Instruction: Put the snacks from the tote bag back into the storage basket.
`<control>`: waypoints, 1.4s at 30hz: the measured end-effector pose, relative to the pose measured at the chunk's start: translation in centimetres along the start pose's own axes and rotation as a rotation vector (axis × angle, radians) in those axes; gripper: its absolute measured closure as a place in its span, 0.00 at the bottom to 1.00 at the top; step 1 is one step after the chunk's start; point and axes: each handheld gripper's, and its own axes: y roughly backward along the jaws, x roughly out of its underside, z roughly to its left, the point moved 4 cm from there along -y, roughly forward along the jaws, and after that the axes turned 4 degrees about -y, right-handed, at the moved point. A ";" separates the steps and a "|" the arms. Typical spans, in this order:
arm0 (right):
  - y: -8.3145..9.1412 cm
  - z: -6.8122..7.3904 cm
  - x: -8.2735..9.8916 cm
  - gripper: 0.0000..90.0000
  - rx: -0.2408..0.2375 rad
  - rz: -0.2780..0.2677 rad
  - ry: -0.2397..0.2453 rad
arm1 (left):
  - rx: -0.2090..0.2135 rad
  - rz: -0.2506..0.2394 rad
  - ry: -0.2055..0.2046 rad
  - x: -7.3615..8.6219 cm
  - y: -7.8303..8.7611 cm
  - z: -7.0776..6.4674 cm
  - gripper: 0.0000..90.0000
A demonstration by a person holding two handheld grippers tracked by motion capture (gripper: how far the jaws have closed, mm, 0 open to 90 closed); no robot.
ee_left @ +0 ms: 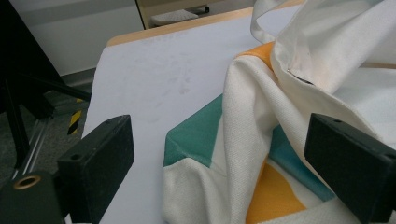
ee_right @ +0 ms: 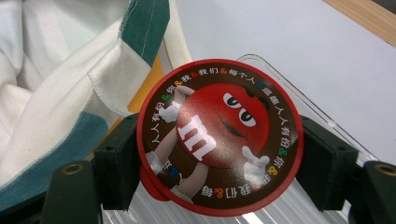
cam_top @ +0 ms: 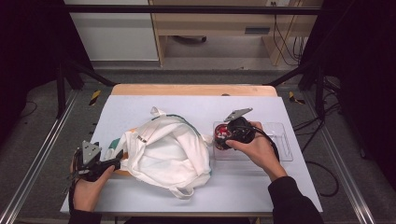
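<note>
A white cloth tote bag (cam_top: 168, 149) with teal and orange patches lies crumpled mid-table. My left gripper (cam_top: 116, 163) sits at the bag's left edge. In the left gripper view my left gripper (ee_left: 224, 158) is open, and a fold of the bag (ee_left: 243, 116) lies loosely between the jaws without being pinched. My right gripper (cam_top: 222, 137) is beside the bag's right edge, above a clear plastic tray (cam_top: 280, 140). It is shut on a round candy cup (cam_top: 223, 133). The cup's brown, red-rimmed lid (ee_right: 219, 140) shows a red cartoon figure, with a pad on either side of it.
A white sheet (cam_top: 196, 102) covers the table, with a wooden edge (cam_top: 194, 89) at the back. The tray's ribbed floor (ee_right: 289, 207) lies under the cup. Dark frame rails run along both sides of the table, and cables lie on the floor at right.
</note>
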 end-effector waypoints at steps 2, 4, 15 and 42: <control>-0.1 0.0 0.0 0.29 -0.004 0.001 -0.003 | 0.000 -0.001 -0.001 0.0 0.0 0.0 0.09; -0.2 -0.1 0.1 0.29 0.001 0.005 -0.004 | -0.001 0.001 -0.002 0.0 0.0 0.0 0.09; -0.8 -0.4 0.2 0.29 -0.007 0.004 -0.021 | 0.000 0.001 -0.001 0.0 0.0 0.1 0.09; -1.8 -1.5 0.6 0.29 -0.089 0.009 0.025 | 0.005 0.009 -0.012 0.1 -0.2 -0.2 0.09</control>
